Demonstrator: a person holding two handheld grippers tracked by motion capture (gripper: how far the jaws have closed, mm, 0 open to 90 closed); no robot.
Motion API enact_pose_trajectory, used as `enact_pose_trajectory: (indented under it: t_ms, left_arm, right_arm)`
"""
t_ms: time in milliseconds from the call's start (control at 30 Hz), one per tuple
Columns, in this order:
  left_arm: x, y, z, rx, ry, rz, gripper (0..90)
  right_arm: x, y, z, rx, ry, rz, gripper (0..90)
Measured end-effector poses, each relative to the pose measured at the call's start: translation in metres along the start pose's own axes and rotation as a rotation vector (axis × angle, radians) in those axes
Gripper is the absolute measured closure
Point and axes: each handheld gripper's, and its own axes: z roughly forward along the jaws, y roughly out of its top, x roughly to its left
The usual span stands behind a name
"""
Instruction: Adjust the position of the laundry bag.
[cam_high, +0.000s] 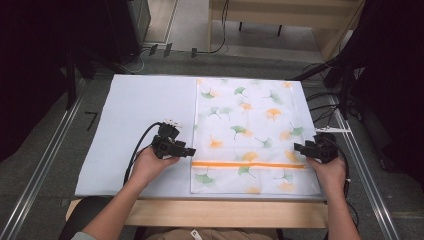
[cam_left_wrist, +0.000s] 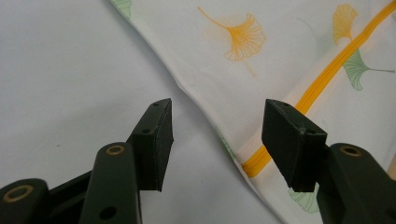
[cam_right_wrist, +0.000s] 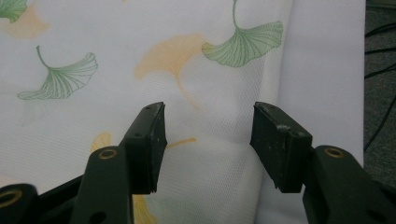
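A white mesh bag (cam_high: 250, 135) printed with green and orange ginkgo leaves lies flat on the right half of the table, an orange zipper (cam_high: 248, 164) running across it near the front. My left gripper (cam_high: 191, 151) stands open at the bag's left edge, level with the zipper end. In the left gripper view the jaws straddle the bag's edge (cam_left_wrist: 219, 126) and the zipper (cam_left_wrist: 322, 86), touching neither. My right gripper (cam_high: 298, 147) is open at the bag's right edge. Between its jaws lies the bag's fabric (cam_right_wrist: 205, 140), unpinched.
A pale blue-white mat (cam_high: 140, 125) covers the table; its wooden front edge (cam_high: 200, 212) is near the person. Metal rails (cam_high: 45, 165) run along both sides. Cables (cam_high: 325, 102) lie on the floor at the right, and dark equipment stands beyond the table.
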Motion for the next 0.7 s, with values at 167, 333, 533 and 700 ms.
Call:
enact_pose_trajectory:
  t_ms: [167, 333, 533, 700]
  left_arm:
    - [-0.003, 0.001, 0.012, 0.020, 0.021, -0.008, 44.4]
    - [-0.002, 0.001, 0.021, 0.035, 0.035, -0.025, 44.4]
    - [-0.004, 0.001, 0.023, 0.021, 0.041, -0.029, 45.9]
    - [-0.011, 0.002, 0.029, 0.007, 0.029, -0.016, 51.8]
  right_arm:
    - [-0.002, 0.000, 0.002, 0.006, 0.003, 0.000, 45.9]
    - [-0.003, 0.000, 0.002, 0.000, -0.014, -0.007, 44.2]
    - [-0.006, -0.002, 0.000, -0.008, -0.064, -0.022, 44.7]
    - [-0.008, -0.003, 0.003, 0.009, -0.056, -0.010, 46.8]
